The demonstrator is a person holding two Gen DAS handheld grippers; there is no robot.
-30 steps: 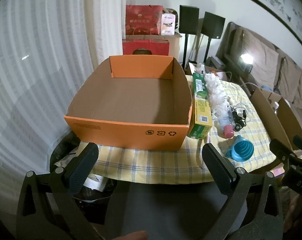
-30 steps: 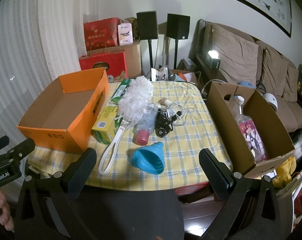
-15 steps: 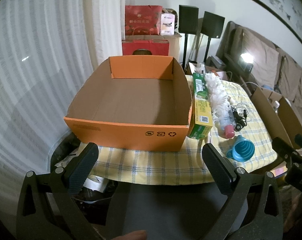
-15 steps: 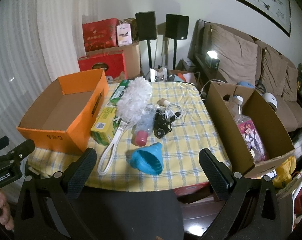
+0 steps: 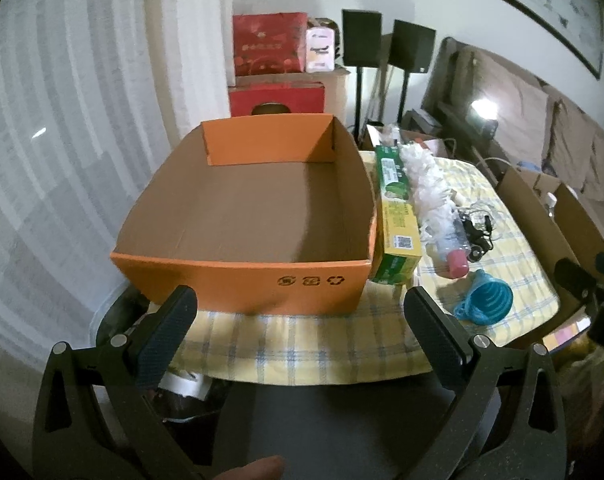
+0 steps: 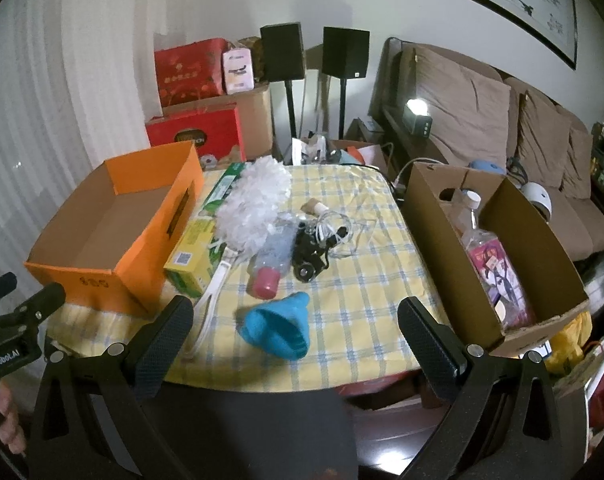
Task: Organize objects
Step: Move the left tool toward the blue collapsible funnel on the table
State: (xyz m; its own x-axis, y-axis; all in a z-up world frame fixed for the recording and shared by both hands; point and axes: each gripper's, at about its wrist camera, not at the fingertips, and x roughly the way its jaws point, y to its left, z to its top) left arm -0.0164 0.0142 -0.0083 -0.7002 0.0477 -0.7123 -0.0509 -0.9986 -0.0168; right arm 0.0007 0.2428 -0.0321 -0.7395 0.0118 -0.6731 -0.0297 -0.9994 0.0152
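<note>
An empty orange cardboard box (image 5: 241,272) (image 6: 113,272) stands on the left of the yellow checked table (image 6: 362,264). Beside it lie a green and yellow carton (image 6: 193,256), a white fluffy duster (image 6: 253,208), a clear bottle with a pink cap (image 6: 269,264), a black tangle of cables (image 6: 314,248) and a blue funnel (image 6: 279,326) (image 5: 484,298). A brown box (image 6: 442,256) at the right holds a glass bottle (image 6: 490,256). My left gripper (image 5: 302,324) is open and empty before the orange box. My right gripper (image 6: 295,332) is open and empty before the funnel.
Red gift boxes (image 6: 193,132) and two black speakers (image 6: 314,56) stand behind the table. A brown sofa (image 6: 502,136) runs along the right wall. White curtains (image 5: 61,140) hang at the left. The left gripper shows at the left edge of the right wrist view (image 6: 17,320).
Both grippers have moved slightly forward toward the table. Both stay open and empty. The objects on the table have not moved.
</note>
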